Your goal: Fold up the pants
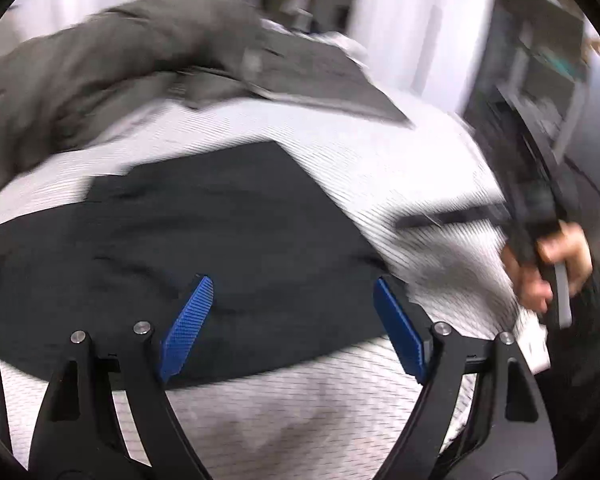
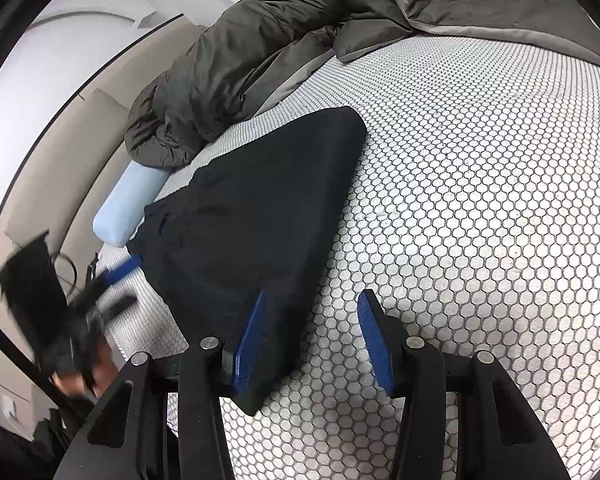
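Note:
The black pants [image 1: 228, 232] lie folded into a flat packet on the white mesh mattress [image 1: 380, 152]. My left gripper [image 1: 292, 282] hovers over their near edge, blue pads spread wide, nothing pressed between them. In the right wrist view the pants [image 2: 252, 208] taper to a corner beside my right gripper [image 2: 311, 295]. That gripper is open, its left pad resting against the cloth's edge and its right pad over bare mattress [image 2: 480, 200]. A blurred hand [image 1: 556, 264] carries the right gripper at the left wrist view's right edge.
A bulky grey-green duvet [image 2: 260, 48] is heaped along the far side of the bed, also seen as the duvet [image 1: 100, 72]. A pale blue bolster [image 2: 128, 204] lies at the mattress edge by the pants. White curtains [image 1: 420, 20] and dark furniture [image 1: 540, 80] stand beyond.

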### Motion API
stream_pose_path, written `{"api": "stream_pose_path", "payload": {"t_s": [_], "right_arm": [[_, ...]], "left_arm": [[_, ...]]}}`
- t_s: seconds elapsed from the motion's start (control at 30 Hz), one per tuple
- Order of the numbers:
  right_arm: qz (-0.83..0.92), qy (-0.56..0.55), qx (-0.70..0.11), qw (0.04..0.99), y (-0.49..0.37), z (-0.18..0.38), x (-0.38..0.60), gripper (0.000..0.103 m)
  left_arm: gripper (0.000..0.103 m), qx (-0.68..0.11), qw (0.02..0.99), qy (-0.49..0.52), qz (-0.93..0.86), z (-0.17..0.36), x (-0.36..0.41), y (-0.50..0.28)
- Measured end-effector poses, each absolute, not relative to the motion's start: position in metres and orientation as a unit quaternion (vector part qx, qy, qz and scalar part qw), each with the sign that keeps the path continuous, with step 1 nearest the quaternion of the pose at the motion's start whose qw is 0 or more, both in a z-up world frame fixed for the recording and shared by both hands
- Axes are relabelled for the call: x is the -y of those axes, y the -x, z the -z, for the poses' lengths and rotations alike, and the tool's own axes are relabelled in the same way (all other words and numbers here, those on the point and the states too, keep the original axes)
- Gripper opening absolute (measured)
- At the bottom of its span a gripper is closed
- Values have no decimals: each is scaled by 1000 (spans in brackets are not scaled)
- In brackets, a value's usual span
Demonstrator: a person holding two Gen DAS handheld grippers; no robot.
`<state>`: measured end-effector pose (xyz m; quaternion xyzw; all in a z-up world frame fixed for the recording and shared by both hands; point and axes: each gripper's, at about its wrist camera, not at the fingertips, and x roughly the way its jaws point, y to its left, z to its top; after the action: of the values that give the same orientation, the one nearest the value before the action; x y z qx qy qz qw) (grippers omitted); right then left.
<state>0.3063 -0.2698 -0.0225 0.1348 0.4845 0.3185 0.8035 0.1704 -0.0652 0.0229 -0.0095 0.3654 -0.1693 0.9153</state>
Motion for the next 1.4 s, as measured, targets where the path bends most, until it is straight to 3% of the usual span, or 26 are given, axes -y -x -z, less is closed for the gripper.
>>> {"api": "stream_pose_path", "payload": {"t_s": [0.2, 0.23, 0.27, 0.33, 0.37, 0.53, 0.57, 0.6, 0.63, 0.8, 0.97, 1.03, 1.1, 1.23, 1.27, 1.33, 1.37, 1.4], "right_arm": [[-317, -147, -491, 798, -308, 26, 268, 49], [-317, -151, -492, 797, -310, 27, 265, 49], [-317, -155, -495, 794, -312, 28, 263, 49], [-319, -171, -500, 787, -318, 33, 258, 49], [-320, -177, -502, 784, -321, 36, 255, 49], [-322, -211, -527, 758, -338, 53, 240, 49], [-321, -205, -526, 760, -339, 53, 235, 45], [-318, -185, -526, 767, -340, 53, 229, 24], [-312, -166, -520, 778, -341, 51, 226, 13], [-293, -172, -477, 811, -357, 38, 221, 9], [-285, -185, -475, 812, -370, 33, 221, 10], [-303, -183, -484, 800, -361, 29, 223, 24], [-317, -171, -488, 795, -345, 26, 230, 48], [-365, -174, -505, 763, -312, 39, 239, 48], [-375, -166, -511, 755, -306, 44, 234, 46], [-378, -130, -525, 751, -300, 56, 216, 25], [-369, -118, -529, 755, -300, 61, 212, 10], [-368, -126, -530, 753, -304, 64, 211, 8]], "left_arm": [[80, -390, 895, -41, 210, 7, 137, -172], [74, -388, 896, -48, 209, 10, 144, -172], [66, -383, 899, -57, 205, 13, 151, -171], [6, -377, 903, -88, 189, 21, 163, -170], [1, -374, 904, -98, 183, 26, 168, -170], [0, -371, 904, -89, 193, 35, 169, -164], [0, -370, 904, -89, 196, 36, 168, -162], [0, -371, 903, -90, 198, 38, 166, -159], [0, -371, 902, -92, 199, 39, 165, -158], [0, -381, 898, -85, 204, 45, 155, -161], [0, -380, 898, -83, 206, 44, 154, -158], [0, -380, 898, -75, 207, 43, 151, -159], [0, -383, 898, -68, 207, 43, 150, -159], [0, -381, 899, -66, 208, 42, 145, -167], [0, -381, 898, -66, 208, 42, 144, -167], [0, -381, 898, -68, 209, 42, 144, -168], [0, -381, 898, -70, 211, 43, 143, -167], [0, -380, 897, -72, 212, 43, 143, -166]]}}
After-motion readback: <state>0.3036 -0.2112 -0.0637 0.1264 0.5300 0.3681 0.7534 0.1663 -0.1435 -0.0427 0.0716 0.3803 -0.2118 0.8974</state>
